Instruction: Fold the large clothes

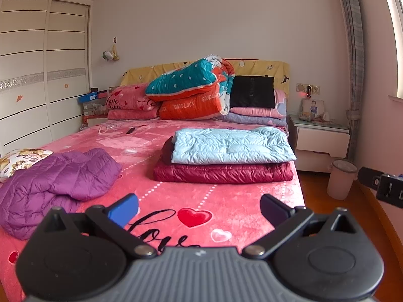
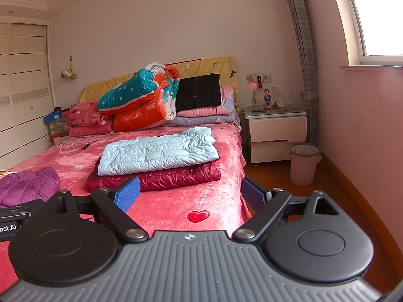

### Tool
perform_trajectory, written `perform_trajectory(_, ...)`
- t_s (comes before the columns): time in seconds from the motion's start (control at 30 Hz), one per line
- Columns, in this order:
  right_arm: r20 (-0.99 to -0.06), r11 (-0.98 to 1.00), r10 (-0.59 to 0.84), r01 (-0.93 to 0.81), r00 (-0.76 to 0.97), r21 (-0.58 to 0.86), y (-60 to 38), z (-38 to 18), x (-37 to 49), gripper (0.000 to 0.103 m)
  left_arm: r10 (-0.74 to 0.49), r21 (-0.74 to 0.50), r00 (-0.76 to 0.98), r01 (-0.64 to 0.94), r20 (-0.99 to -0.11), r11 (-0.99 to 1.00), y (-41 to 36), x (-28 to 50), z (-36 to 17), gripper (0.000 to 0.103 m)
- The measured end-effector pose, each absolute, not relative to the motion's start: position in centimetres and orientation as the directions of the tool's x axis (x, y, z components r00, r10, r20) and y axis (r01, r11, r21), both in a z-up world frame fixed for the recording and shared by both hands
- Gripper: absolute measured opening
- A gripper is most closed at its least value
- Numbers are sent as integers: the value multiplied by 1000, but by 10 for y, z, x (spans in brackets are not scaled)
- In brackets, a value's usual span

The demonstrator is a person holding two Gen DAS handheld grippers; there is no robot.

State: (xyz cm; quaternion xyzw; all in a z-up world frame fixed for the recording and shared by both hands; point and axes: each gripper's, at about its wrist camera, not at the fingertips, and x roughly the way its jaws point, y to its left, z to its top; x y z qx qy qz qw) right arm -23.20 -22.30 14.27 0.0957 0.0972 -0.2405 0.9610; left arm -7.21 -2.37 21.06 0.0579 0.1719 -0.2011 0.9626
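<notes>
Both our grippers, left gripper (image 1: pixel 199 207) and right gripper (image 2: pixel 190 192), hang spread and empty over the bed's (image 1: pixel 161 196) foot edge, so we'd reach left for the crumpled purple jacket (image 1: pixel 58 183) near the left edge, pinching its corners wide apart.

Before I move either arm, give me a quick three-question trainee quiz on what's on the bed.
1. True or false: the light blue jacket lies folded on top of the dark red jacket.
2. Multiple choice: the purple jacket is A) folded on the stack, B) crumpled beside the stack, C) on the nightstand.
3. Fill in: both tongs, left and right, are ____ and hold nothing.

Key: 1 true; 2 B; 3 open.
</notes>
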Motion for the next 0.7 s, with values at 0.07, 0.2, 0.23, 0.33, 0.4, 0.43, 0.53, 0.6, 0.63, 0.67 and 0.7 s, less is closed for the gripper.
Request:
perform_trajectory(0.07,-235,866,-445,482,864,134,-224,142,-232,103,-365,40,861,404,-355,914,-23,-71,210,102)
perform_trajectory(0.2,-244,867,-441,480,864,134,-226,141,-231,103,-360,42,862,400,-357,916,-22,-70,208,102)
perform_trajectory(0.23,-245,867,-440,480,864,132,-227,140,-231,103,-358,45,862,399,-357,916,-22,-70,207,102)
perform_trajectory(0.33,-247,870,-436,476,865,131,-228,140,-230,103,-359,42,861,400,-361,916,-22,-69,206,102)
perform_trajectory(0.4,-249,871,-434,474,866,128,-228,140,-230,103,-358,42,860,399,-363,916,-22,-69,206,102)
perform_trajectory(0.43,-250,872,-433,472,866,127,-230,140,-231,103,-359,45,860,401,-364,915,-22,-68,206,102)
perform_trajectory(0.53,-253,872,-431,472,866,130,-232,139,-230,103,-359,46,859,402,-364,915,-22,-68,205,102)
perform_trajectory(0.6,-258,871,-429,472,866,136,-235,139,-230,103,-360,42,858,402,-366,915,-23,-68,205,102)
perform_trajectory(0.63,-260,871,-427,472,866,139,-236,139,-230,103,-360,43,858,402,-366,915,-23,-68,205,102)
perform_trajectory(0.67,-262,871,-426,471,866,142,-237,138,-230,103,-359,44,858,402,-366,915,-23,-68,205,102)
perform_trajectory(0.7,-264,870,-424,471,866,144,-238,138,-230,103,-360,45,858,403,-366,914,-23,-68,204,102)
